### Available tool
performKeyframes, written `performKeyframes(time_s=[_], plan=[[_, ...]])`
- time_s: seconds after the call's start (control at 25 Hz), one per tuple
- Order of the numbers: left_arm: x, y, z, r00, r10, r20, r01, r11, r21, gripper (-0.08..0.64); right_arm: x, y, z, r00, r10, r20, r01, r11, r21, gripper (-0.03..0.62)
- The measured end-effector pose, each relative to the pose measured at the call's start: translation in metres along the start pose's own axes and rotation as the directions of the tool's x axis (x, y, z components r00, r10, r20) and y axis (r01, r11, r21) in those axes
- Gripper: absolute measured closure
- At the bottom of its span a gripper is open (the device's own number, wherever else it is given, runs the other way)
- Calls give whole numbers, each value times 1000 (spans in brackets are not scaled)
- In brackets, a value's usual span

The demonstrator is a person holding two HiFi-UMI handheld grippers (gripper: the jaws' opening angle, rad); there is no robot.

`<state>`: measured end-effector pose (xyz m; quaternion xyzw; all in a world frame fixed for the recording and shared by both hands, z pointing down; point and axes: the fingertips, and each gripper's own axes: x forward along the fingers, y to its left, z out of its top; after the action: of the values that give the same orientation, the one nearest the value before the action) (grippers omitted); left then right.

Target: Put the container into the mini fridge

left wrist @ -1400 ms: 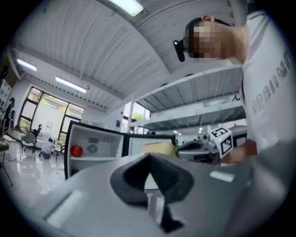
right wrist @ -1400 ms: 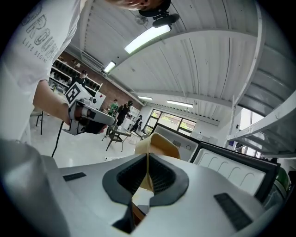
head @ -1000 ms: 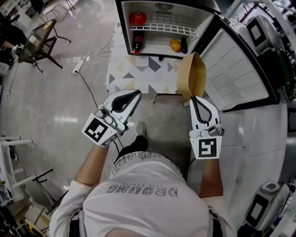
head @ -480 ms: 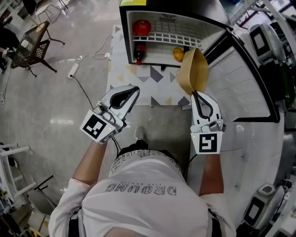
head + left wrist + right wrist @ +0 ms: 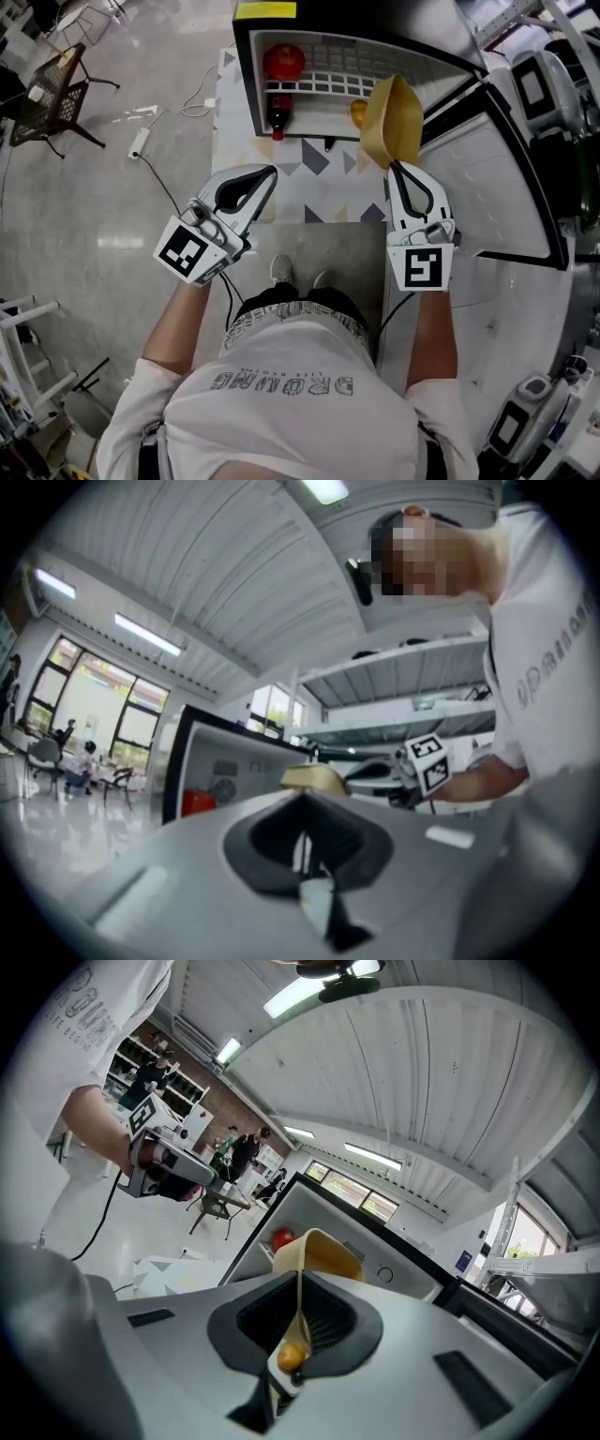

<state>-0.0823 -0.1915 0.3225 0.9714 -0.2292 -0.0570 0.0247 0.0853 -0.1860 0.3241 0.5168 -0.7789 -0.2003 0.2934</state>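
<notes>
In the head view, the right hand-held gripper [image 5: 397, 171] is clamped on the rim of the tan container [image 5: 394, 117]. It holds the container on edge just in front of the open mini fridge [image 5: 246, 75], beside the orange fruit [image 5: 357, 113]. The left hand-held gripper [image 5: 265, 178] hangs aside. The left gripper view shows its jaws together with nothing between them. The right gripper view shows only a thin edge pinch, so the container could swing or slip, or it could knock the fruit going in. Compared with a second ago, the container has drawn nearer to the fridge opening.
</notes>
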Motion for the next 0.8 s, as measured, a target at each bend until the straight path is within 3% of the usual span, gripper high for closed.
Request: performKeyframes(time_s=[0.36,0.8], plan=[[25,18,-11,999,30,-27,-30,1000,4,554,44,-24,-15,1000,20,16,-20,1000,-12,580],[68,23,-20,992,120,-48,-120,993,3,554,90,-52,-35,997,48,55,-48,999,3,580]])
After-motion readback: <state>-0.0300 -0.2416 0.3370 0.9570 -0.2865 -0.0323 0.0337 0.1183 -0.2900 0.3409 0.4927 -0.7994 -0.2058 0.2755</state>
